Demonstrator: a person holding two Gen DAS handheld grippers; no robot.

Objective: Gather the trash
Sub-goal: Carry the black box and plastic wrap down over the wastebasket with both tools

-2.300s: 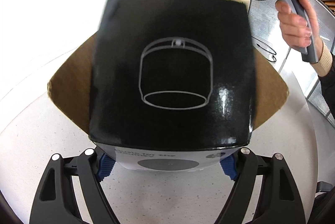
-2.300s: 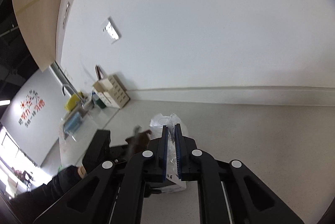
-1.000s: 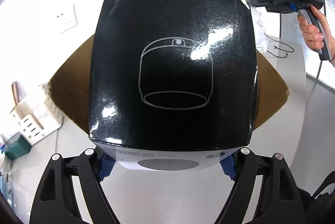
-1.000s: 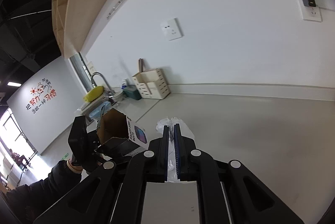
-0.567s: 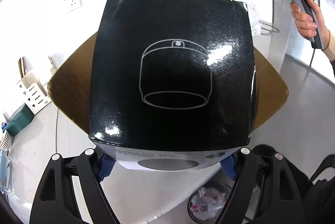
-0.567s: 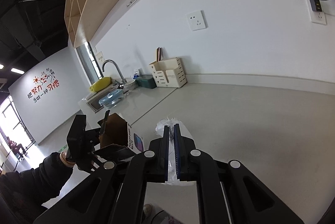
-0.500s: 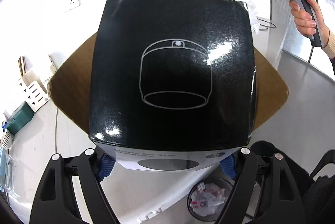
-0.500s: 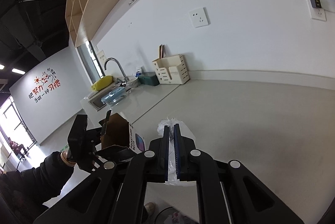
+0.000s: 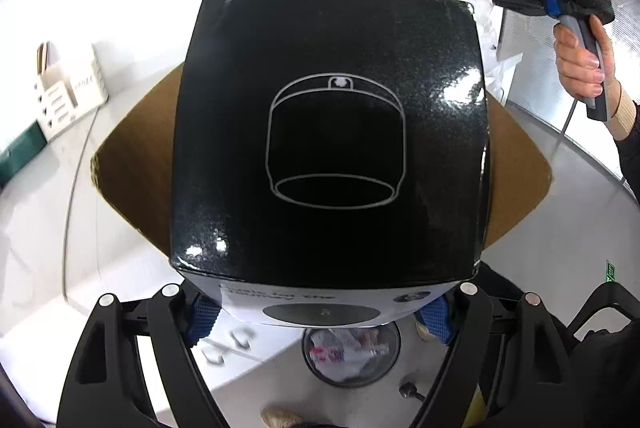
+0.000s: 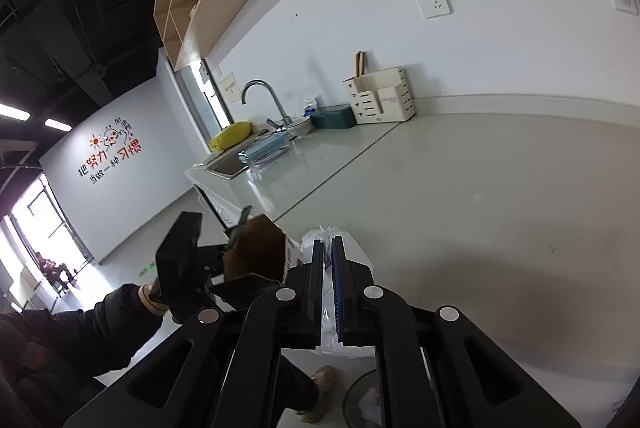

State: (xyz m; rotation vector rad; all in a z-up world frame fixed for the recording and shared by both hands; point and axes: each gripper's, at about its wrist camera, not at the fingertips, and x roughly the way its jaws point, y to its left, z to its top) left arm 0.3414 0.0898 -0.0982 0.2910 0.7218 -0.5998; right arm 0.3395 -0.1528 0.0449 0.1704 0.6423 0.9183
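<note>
- Black carton (image 9: 328, 131), glossy with a white line drawing on its face and brown flaps spread at 3 and 9 o'clock, sits clamped between the blue pads (image 9: 204, 316) of the left tool (image 9: 320, 312), filling the left wrist view.
- Under it, at 6 o'clock, a round bin (image 9: 352, 356) with crumpled trash stands on the floor beside the white worktop (image 9: 36, 228) edge.
- Clear plastic bag (image 10: 352, 260) is pinched in the clenched right tool (image 10: 328, 288), hanging over the worktop edge.
- At 9 o'clock in the right view, the carton's brown flap shows.
- Far back at 12 o'clock: a cream utensil holder (image 10: 380, 101) and a faucet (image 10: 264, 99).
</note>
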